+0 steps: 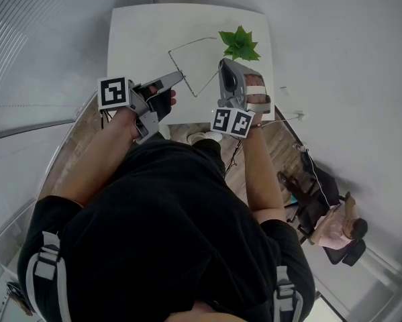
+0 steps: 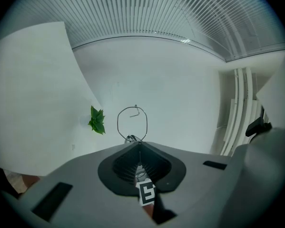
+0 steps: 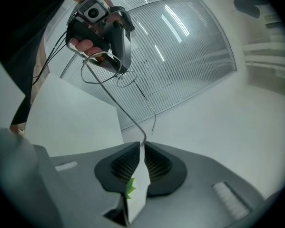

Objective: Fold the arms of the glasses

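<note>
1. Glasses [image 2: 132, 107]: a thin wire frame, held up between the two tools. In the head view they sit over the near half of the white worktop [image 1: 137, 29].
2. Left tool [image 2: 139, 143]: jaws clenched on the front of the glasses. One round rim stands up just past the jaw tips; the wire at its base is pinched between the pads.
3. Right tool [image 3: 142, 144]: jaws nearly together, grasping one arm [image 3: 114, 98] of the glasses near its curved end. From this pinch the arm runs straight across to the frame in the left tool.
4. Second arm [image 3: 154, 120]: free. Its hooked tip hangs in the air just beyond the right tool's jaws and touches neither tool.
5. Both arms are spread out from the frame, not folded.
6. Plant [image 1: 239, 43]: green leaves on the far right part of the worktop, just beyond the right tool in the head view and apart from the glasses.
7. The tools face each other, left pointing right and right pointing left, with the held arm spanning the gap.
</note>
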`<state>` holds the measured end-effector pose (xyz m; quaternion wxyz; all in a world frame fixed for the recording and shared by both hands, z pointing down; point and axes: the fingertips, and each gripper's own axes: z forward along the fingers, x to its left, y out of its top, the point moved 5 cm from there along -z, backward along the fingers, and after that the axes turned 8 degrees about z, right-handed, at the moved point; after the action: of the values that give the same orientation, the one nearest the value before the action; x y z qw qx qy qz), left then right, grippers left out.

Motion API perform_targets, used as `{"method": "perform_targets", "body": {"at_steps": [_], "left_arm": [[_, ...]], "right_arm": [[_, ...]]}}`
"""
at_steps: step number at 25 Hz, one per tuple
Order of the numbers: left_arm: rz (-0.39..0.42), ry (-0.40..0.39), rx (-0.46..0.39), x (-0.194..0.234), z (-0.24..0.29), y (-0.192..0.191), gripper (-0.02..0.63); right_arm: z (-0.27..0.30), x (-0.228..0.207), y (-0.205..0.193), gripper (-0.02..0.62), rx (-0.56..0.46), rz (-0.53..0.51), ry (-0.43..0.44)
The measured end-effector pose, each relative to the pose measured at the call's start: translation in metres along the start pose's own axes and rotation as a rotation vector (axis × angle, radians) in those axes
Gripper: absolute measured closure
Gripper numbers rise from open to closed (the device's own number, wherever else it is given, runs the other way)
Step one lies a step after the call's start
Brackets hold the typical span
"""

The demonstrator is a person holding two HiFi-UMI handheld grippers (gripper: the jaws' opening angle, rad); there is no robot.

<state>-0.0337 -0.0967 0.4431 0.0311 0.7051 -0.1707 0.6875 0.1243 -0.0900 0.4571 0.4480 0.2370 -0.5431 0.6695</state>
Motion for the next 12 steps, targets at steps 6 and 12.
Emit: {"method": "perform_targets", "body": {"at_steps": [6,12], "left_arm": [[0.002,-0.004,0.027,-0.0028,0.0015,-0.0038,0.592],[0.003,-0.019,0.058,-0.004,0.0021,-0.0013,0.592]], "right_arm": [[-0.0014,0.0016,0.0035,0.554,-0.016,-0.012,0.009],[-0.0026,0.0034,0.0036,0.554,-0.032,-0.022,0.02]]}}
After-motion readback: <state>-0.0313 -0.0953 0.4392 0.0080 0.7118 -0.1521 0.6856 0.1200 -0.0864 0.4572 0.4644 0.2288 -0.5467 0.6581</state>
